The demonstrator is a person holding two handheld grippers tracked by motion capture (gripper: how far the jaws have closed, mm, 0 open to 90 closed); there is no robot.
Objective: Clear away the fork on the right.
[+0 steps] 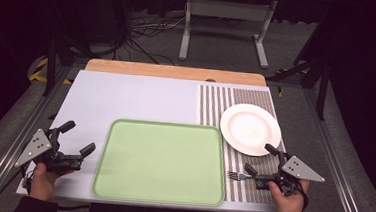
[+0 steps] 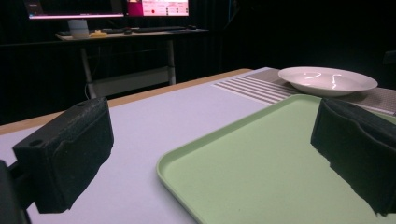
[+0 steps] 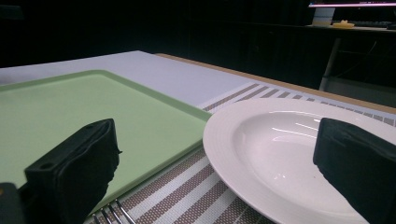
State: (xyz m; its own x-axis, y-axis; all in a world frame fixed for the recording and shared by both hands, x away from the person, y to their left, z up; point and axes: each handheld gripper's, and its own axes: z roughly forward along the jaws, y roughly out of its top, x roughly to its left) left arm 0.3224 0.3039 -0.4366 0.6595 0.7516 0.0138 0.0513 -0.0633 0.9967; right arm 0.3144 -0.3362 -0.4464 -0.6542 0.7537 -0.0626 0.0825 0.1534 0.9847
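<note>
Centrally, we record a pale green rectangular plastic tray [image 1: 160, 161] with rounded corners and a raised rim, lying flat on the white tabletop [image 1: 126, 99] near the person's edge; its surface is bare. Just beside its right rim lies a brown-and-white striped placemat [image 1: 215, 105], and on that mat, toward the far side, sits a round white ceramic plate [image 1: 250, 129] with a broad rim and shallow well, glossy under the light. A metal fork [image 1: 237, 176] lies on the mat's near part, tines pointing toward the tray, its handle reaching under the right gripper.

We see the right gripper [image 1: 262, 159] held by a hand [image 1: 288, 200] over the mat's near right corner, jaws spread apart, nothing between them; in the right gripper view they frame the tray edge and the plate, with fork tines [image 3: 108, 212] at the bottom. The left gripper [image 1: 77, 137], in the other hand [image 1: 44, 181], rests on the tabletop left of the tray, jaws likewise spread wide, nothing held.

Beyond the table we see a desk [image 2: 126, 33] with lit monitors [image 2: 109, 8].
</note>
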